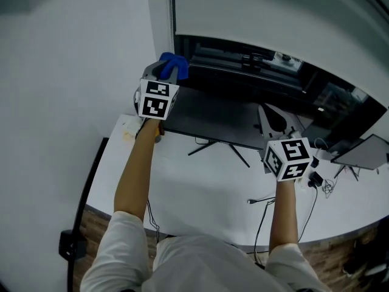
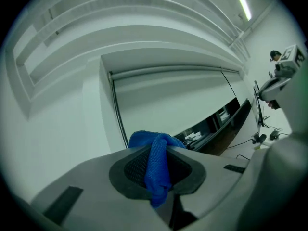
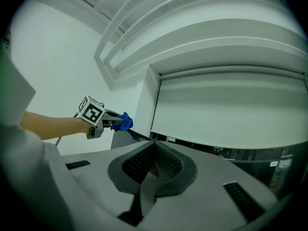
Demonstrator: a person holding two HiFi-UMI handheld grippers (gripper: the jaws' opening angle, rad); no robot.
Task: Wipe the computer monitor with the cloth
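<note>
The dark computer monitor [image 1: 213,117] stands on a white desk [image 1: 200,187], and I see it from above. My left gripper [image 1: 169,72] is at the monitor's upper left corner, shut on a blue cloth [image 1: 174,64]. In the left gripper view the cloth [image 2: 156,165] hangs pinched between the jaws. My right gripper [image 1: 271,119] hovers by the monitor's right part. Its jaws are shut with nothing between them [image 3: 153,165]. The right gripper view also shows the left gripper [image 3: 108,121] with the cloth [image 3: 125,122] at the monitor's edge [image 3: 132,136].
Behind the monitor a black window ledge [image 1: 255,62] holds small items under a white roller blind [image 1: 273,17]. Cables [image 1: 319,184] and a second screen [image 1: 364,154] lie at the desk's right. A white wall [image 1: 73,53] is on the left.
</note>
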